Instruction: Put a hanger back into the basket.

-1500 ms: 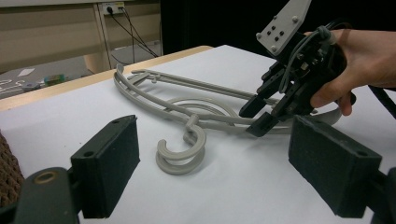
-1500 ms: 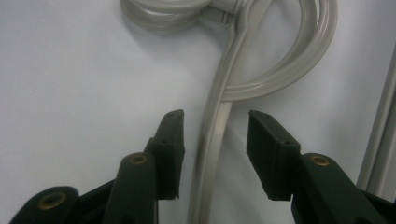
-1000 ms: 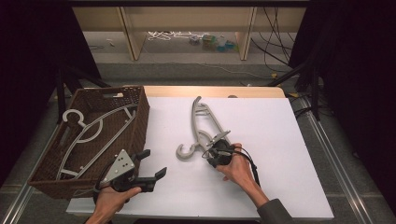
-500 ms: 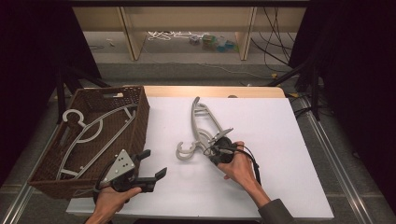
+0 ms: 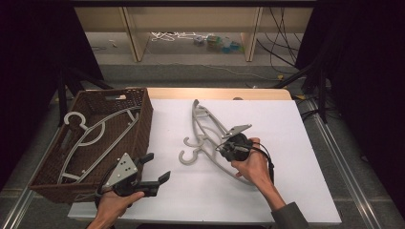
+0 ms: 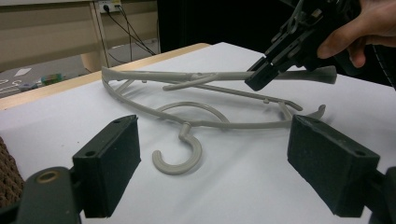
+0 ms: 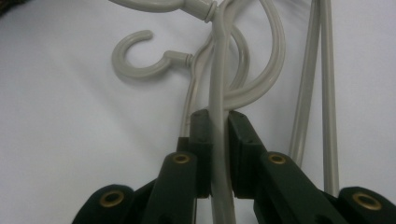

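Grey plastic, the upper coat hanger point(image 5: 210, 125) of a stacked pair sat pinched by one thin arm between the closed jaws of the right tool point(image 7: 215, 122), which had just finished closing on it. A second grey hanger point(image 6: 187, 144) lay directly beneath it on the white-covered bench point(image 5: 296, 191). The left tool point(image 6: 212, 154) hovered near the bench's front edge, its jaws wide apart and holding nothing. To the left tool's far side stood a brown wicker basket point(image 5: 143, 125) holding another hanger. Lifting well probably meant rising slowly and level, so the hooks would not snag, then steadying the free end with the left tool.
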A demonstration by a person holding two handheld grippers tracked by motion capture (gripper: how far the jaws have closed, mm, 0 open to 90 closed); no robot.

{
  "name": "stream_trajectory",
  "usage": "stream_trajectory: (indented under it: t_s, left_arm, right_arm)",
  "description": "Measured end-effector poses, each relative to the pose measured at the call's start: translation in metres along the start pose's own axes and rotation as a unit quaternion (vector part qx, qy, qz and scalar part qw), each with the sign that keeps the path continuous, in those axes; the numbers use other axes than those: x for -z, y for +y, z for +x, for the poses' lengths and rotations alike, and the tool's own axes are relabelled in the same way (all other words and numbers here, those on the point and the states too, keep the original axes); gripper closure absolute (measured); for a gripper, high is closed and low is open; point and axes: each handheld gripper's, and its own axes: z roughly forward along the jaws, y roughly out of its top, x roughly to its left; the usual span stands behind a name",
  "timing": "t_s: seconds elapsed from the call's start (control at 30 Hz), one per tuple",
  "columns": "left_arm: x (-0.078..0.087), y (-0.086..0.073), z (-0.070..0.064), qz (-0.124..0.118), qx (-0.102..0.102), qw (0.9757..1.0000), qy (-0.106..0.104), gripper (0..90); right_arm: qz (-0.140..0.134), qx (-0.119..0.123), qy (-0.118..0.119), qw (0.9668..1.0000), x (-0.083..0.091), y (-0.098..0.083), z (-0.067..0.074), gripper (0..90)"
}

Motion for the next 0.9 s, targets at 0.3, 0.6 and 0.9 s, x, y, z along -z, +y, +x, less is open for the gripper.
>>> stream_trajectory:
  t_s: [0.3, 0.6, 0.9]
  left_arm:
    - [0.0, 0.0, 0.0, 0.001, -0.004, 1.0, 0.002, 17.2]
    - [-0.003, 0.003, -0.002, 0.001, -0.022, 0.9997, 0.009, 18.5]
    - [-0.017, 0.018, -0.003, 0.003, -0.07, 0.9974, 0.015, 19.0]
  right_arm:
    - [-0.029, 0.027, 0.029, 0.9988, 0.024, -0.002, -0.005, 82.3]
    - [-0.046, 0.03, 0.068, 0.9962, 0.049, -0.02, -0.013, 82.3]
    - [-0.063, 0.041, 0.104, 0.9917, 0.068, -0.035, -0.006, 82.3]
